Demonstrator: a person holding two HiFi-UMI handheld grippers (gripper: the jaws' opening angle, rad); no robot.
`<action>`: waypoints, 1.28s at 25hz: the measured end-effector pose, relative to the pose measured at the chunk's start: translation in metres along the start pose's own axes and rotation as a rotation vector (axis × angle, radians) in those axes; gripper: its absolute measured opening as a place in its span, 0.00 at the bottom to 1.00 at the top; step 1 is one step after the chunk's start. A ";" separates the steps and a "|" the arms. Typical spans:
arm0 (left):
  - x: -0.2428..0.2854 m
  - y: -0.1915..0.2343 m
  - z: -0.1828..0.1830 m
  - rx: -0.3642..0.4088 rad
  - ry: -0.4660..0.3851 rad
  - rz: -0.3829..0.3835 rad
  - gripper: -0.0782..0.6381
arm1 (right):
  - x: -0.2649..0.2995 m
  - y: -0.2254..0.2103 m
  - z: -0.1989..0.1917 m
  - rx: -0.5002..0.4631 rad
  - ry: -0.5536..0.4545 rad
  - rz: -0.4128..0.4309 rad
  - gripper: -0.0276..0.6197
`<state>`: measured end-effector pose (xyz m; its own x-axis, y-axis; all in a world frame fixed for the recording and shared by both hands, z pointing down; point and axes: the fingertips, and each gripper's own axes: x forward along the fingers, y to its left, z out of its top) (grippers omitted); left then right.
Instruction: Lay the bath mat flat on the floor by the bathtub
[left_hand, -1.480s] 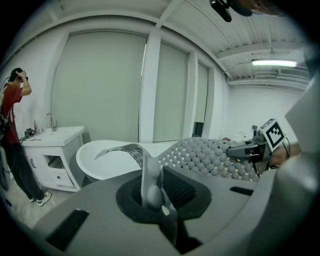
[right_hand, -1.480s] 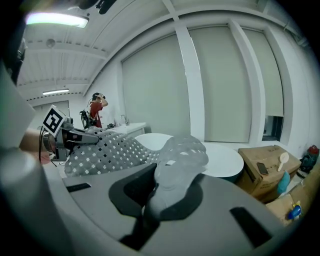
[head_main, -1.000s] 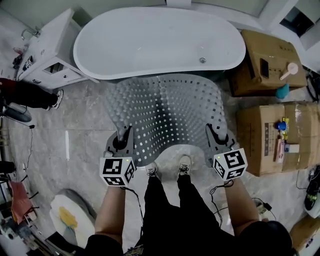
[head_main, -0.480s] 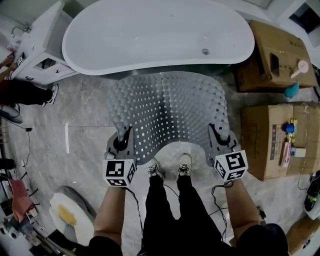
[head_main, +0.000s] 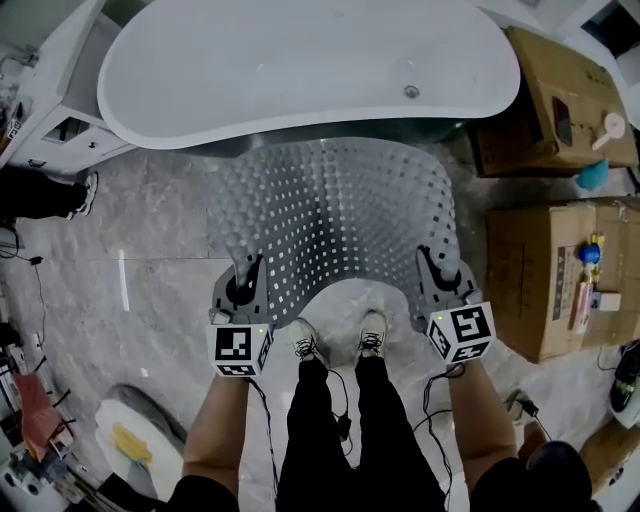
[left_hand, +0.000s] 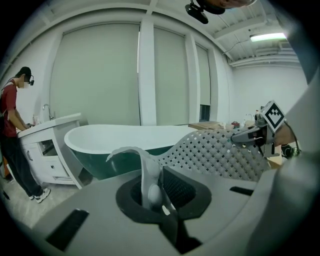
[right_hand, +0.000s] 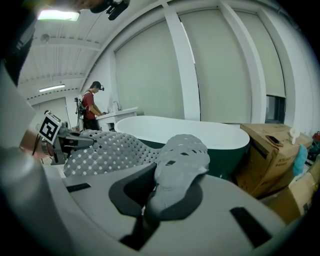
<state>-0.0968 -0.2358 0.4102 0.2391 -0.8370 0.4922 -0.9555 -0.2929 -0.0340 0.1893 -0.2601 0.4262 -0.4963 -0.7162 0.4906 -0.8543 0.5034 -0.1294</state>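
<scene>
1. Left gripper (left_hand: 152, 192): jaws closed on the near-left corner of the grey perforated rubber bath mat (head_main: 330, 220). Only a thin upturned flap sits between the pads. Hazard: so shallow a pinch may slip out before the mat is down, dropping that side first and skewing it.

2. Right gripper (right_hand: 150, 202): jaws clamped on the near-right corner, which is bunched into a thick fold. Hazard: the fold may stay creased on release.

3. Person's white shoes (head_main: 340, 340): between the two grippers and just behind their tips, under the mat's sagging near edge. Hazard: lowered straight down, that edge likely lands on the toes instead of the grey marbled tile floor (head_main: 150, 250).

4. Mat body: stretches forward from both grippers in a raised arch. Hazard: lowered with the grippers this close together, the hump probably remains.

5. White oval freestanding bathtub (head_main: 300, 70): ahead of both grippers, the mat's far edge at its dark base. Hazard: pushing forward could ride that edge up the tub wall.

6. Brown cardboard boxes (head_main: 545, 280): right of the right gripper, near the mat's side; drifting rightward risks a snag.
</scene>
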 end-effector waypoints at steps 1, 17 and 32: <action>0.003 0.003 -0.007 0.007 0.001 -0.004 0.16 | 0.006 0.001 -0.006 -0.002 0.001 -0.002 0.09; 0.051 0.047 -0.147 0.055 -0.002 -0.020 0.16 | 0.082 0.010 -0.129 -0.089 0.006 -0.026 0.09; 0.163 0.073 -0.298 0.085 0.013 -0.014 0.16 | 0.194 -0.034 -0.269 -0.127 0.017 -0.049 0.09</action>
<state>-0.1787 -0.2561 0.7468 0.2498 -0.8267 0.5042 -0.9339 -0.3432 -0.1001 0.1635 -0.2861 0.7578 -0.4507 -0.7340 0.5080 -0.8507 0.5256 0.0048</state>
